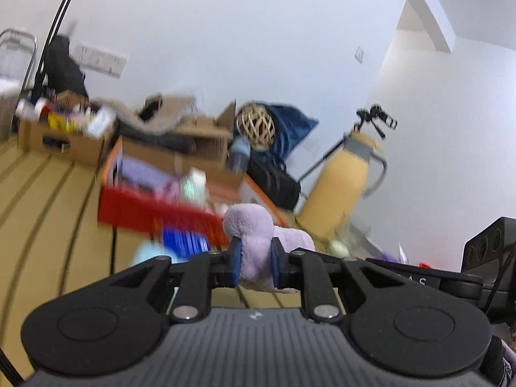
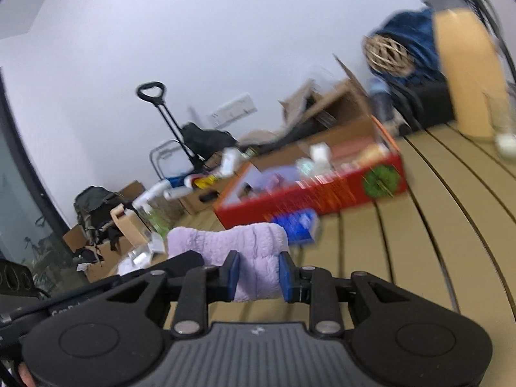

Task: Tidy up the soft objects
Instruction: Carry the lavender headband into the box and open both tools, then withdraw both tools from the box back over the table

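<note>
Bunching between both grippers' fingers (image 1: 236,259): lilac plush (image 1: 254,245).

Bare slatted floor (image 2: 403,225) lies open before the red box (image 2: 322,190).

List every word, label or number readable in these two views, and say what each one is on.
"A S": pale letters, only partly readable, on the black gripper body at the right of the left wrist view.
Pale lettering on the black bar at the lower left of the right wrist view: cut off and too blurred to read.
Print on the red box and the blue packet: blurred, unreadable.
</note>
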`<state>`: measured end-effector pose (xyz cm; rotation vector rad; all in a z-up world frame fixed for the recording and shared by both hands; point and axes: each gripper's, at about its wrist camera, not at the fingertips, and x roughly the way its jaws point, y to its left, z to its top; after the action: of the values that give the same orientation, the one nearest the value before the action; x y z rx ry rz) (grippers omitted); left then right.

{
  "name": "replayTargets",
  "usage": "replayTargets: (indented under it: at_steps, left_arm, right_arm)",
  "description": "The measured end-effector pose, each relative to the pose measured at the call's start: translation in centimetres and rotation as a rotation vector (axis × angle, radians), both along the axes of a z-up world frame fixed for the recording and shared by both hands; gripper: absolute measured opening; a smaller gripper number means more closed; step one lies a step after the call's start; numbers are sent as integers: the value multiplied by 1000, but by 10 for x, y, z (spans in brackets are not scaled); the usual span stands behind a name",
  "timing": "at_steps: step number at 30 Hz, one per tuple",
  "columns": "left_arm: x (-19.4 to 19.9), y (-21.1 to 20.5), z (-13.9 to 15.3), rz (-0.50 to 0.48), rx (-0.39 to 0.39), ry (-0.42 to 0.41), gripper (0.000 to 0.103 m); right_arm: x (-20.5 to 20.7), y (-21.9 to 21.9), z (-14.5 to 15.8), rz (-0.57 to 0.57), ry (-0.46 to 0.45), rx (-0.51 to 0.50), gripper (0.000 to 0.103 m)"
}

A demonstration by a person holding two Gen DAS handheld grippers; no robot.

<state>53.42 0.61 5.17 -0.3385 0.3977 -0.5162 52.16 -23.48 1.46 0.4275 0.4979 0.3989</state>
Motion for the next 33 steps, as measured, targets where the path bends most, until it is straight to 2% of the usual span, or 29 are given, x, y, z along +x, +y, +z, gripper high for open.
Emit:
replayTargets:
  at_steps: [3,6,10,14,16,17,18,20,22,25,28,33]
  left_arm:
    - [61,17,21,17,-21,24,18]
    - [130,25,28,41,-10,90,18]
    - [208,29,15,49,35,189,19]
    - [264,22,-11,88,150,274,23]
    - [274,21,-22,98,198,289,25]
    - [276,22,-27,109,217,285,30]
    - [276,23,-30,123,216,281,44]
    - [273,31,-33,151,182,262,61]
    - [268,35,-30,163,175,236,62]
    - [260,38,-21,179,181,200,62]
    - [253,40,-8,182,185,185,62]
    - [219,46,24,182,212,145,64]
  right_arm:
    - [51,14,28,22,-37,-25,25]
    - [122,28,38,32,2,-21,25]
    - [212,39,25,21,111,-25,25]
    - [280,53,-1,3,225,-59,26]
    - [302,64,-17,5,292,-113,26]
    - [309,68,-26,13,314,-137,27]
    - [316,72,-34,19,335,-161,28]
    - [324,77,-49,16,365,-192,30]
    - [332,74,-62,22,399,-145,33]
    - [330,66,-70,69,414,-32,52]
    - [320,70,-63,92,392,-96,56]
    - [282,49,-14,74,310,-151,57]
